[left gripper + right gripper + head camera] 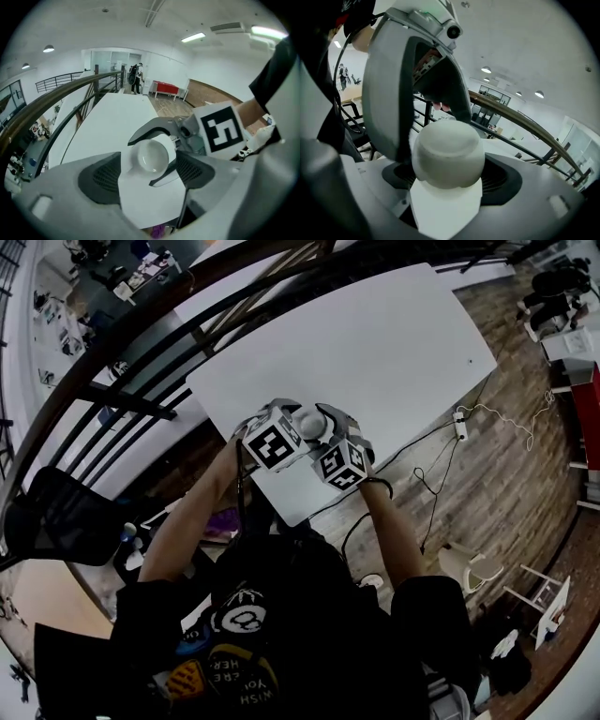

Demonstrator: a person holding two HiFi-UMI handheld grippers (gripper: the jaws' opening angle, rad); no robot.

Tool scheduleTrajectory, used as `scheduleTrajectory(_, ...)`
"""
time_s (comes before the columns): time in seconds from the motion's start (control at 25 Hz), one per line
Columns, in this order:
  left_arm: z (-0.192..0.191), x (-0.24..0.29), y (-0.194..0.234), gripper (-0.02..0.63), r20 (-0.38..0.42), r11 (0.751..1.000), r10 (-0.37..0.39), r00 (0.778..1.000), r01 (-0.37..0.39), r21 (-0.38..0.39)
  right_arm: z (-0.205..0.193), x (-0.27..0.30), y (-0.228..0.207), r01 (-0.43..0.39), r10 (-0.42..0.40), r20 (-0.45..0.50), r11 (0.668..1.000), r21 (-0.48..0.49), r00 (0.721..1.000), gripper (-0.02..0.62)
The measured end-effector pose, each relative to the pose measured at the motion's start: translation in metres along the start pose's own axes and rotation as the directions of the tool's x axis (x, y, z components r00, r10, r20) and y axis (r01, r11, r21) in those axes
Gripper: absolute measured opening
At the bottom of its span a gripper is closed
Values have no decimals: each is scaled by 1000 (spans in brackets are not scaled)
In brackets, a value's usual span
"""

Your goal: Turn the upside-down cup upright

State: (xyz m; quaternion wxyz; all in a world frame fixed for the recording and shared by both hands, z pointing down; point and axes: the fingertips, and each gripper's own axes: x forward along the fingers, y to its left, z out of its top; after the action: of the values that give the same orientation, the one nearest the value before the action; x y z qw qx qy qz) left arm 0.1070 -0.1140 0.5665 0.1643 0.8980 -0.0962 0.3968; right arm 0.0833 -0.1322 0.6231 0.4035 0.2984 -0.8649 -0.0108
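Both at work above near edge of table (375, 343): right gripper (447, 176) clamped on white cup (447, 154), clear of table; left gripper (149, 173) gapes wide over table, pads (105, 176) off cup.

Right claw (447, 180) clamps white cup (447, 154) (base toward camera); left claw (429, 112), jaws apart, close above.

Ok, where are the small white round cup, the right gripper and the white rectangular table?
small white round cup (152, 155): left gripper view, inside bottom of the cup.
right gripper (449, 171): right gripper view, midway between its jaws, shut on the cup.
white rectangular table (375, 343): head view, bare tabletop.
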Motion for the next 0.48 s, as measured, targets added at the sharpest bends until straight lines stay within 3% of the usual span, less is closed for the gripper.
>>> scheduleTrajectory(0.28, -12, 4, 16, 377, -47, 983, 67, 997, -74, -169, 4, -1, 6, 47, -55, -84, 994, -95, 995, 393)
scheduleTrajectory(0.36, -11, 7, 10, 376, -48, 979, 29, 998, -38, -198, 2, -1, 5, 61, -84, -124, 982, -179, 989, 393)
scheduleTrajectory(0.48, -9, 13, 4, 324, -24, 974, -22, 999, 16, -226, -6, -1, 2, 55, -101, -175, 967, -247, 979, 393)
